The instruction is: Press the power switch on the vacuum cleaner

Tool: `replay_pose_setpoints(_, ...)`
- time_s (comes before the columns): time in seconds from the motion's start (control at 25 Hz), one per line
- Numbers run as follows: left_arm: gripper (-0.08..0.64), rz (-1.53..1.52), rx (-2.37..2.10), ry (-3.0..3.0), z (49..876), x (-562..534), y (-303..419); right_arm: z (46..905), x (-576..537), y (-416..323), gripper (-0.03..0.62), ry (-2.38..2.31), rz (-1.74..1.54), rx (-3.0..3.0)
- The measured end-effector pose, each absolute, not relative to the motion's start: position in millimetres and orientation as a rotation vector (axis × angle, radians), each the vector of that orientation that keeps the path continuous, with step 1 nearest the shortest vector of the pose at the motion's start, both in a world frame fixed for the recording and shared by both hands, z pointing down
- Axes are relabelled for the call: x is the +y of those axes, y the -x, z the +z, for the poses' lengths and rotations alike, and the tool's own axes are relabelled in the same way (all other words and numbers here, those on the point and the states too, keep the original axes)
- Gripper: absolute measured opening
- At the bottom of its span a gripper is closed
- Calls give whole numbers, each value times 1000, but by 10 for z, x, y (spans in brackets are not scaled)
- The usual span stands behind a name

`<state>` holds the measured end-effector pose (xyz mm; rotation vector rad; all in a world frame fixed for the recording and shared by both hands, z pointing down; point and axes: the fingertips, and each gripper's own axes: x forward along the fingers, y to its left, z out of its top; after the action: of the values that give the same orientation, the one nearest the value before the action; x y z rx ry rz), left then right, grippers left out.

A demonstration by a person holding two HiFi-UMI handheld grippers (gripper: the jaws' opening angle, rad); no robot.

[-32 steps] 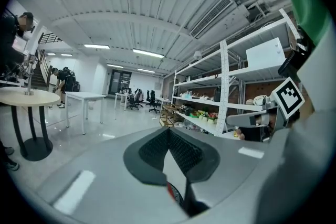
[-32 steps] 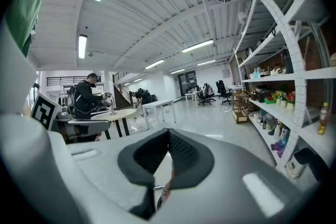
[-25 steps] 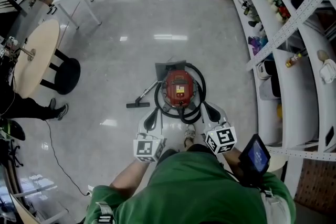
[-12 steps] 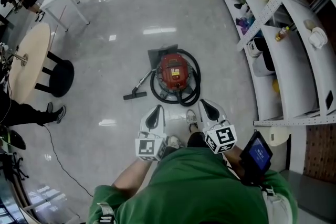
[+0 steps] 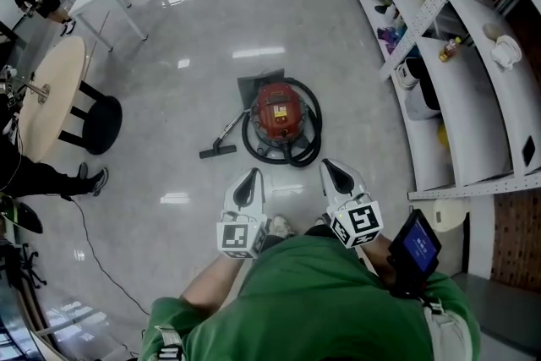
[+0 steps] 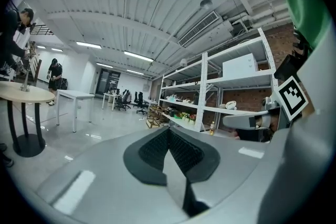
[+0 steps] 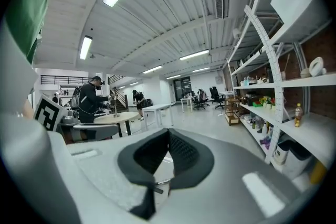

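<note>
Position of both tools placed them at the person's front, held above the floor point(image 5: 194, 55) and well apart from the vacuum cleaner point(image 5: 281, 116), which stood on that floor ahead of the person, between the two tools' lines. The left gripper point(image 5: 250, 176) had its fingers brought together at the tips with nothing between them; the right gripper point(image 5: 330, 168) was likewise closed and empty, only a sliver of floor showing through a small gap below its tips. Both gripper views looked out across the room and not down at the machine. In my judgement no contact with the switch was in hand at this moment: the scene fitted equally a walk-up with the switch yet to be pressed and a stand-off with the press already made, and the pictures did not settle which. A press on that switch, whenever made, would call for one closed tip lowered onto the top of the body and pushed squarely down. The vacuum cleaner was a red, drum-shaped unit sitting upright, with a black hose point(image 5: 314, 127) looped around its base and a wand running left to a floor nozzle point(image 5: 217, 152) lying on the floor. A darker panel showed on its top; the switch itself was too small to make out, and nothing showed whether the machine ran.
</note>
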<state>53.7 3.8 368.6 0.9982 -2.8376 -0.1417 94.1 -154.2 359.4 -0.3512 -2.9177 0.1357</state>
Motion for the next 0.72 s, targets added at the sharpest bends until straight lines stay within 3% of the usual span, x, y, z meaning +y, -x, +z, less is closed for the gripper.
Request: replay_pose_setpoints(0.72, 8, -114, -2846, -969, 3635, -408, -1025, 3502, -1933, -1414, 2, 411, 169, -2935)
